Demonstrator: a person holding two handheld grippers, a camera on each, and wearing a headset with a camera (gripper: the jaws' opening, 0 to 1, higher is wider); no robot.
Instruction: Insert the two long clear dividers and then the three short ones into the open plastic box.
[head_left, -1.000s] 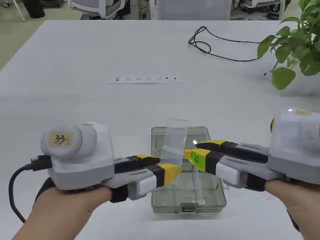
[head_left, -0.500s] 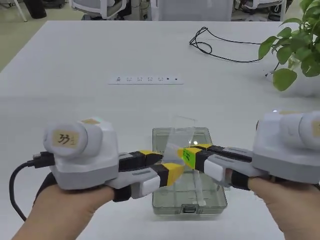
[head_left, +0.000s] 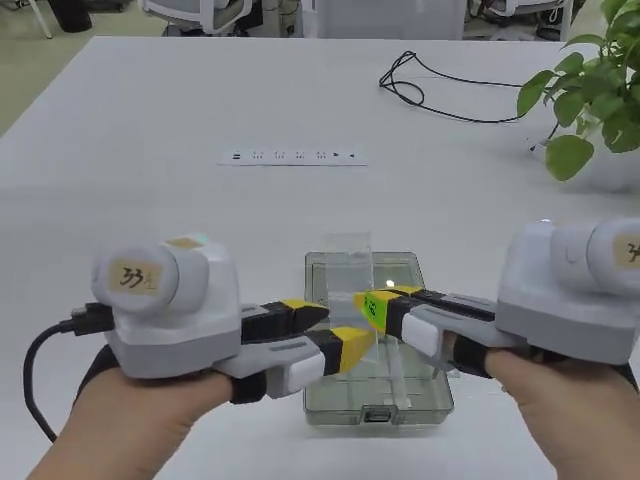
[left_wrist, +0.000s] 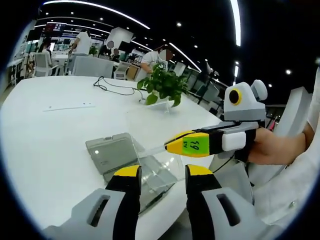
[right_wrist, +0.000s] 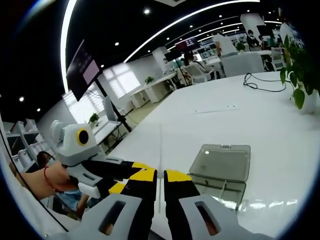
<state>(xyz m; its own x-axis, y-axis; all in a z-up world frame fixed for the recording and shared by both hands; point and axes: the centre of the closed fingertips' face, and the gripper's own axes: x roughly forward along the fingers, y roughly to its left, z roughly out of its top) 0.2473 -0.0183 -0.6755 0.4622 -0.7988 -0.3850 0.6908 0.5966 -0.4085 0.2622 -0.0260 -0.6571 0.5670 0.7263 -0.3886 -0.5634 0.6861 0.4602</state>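
Observation:
The open clear plastic box (head_left: 428, 402) lies on the white table just below both grippers, its lid (left_wrist: 109, 151) folded flat behind it. My right gripper (head_left: 374, 304) is shut on a clear divider (head_left: 346, 262), which stands nearly upright over the box's far half. In the right gripper view this divider (right_wrist: 160, 150) appears edge-on as a thin line between the jaws of the right gripper (right_wrist: 161, 180). My left gripper (head_left: 326, 328) is open beside it, over the box's left side, holding nothing. A clear strip (head_left: 396, 380) stands lengthwise inside the box.
A white power strip (head_left: 293, 156) lies on the table further back. A black cable (head_left: 440, 92) coils at the far right, near a green potted plant (head_left: 590, 95). Chairs and people are beyond the table.
My right gripper has moved a little left over the box, and the divider has swung from tilted to nearly upright. My left gripper has barely moved.

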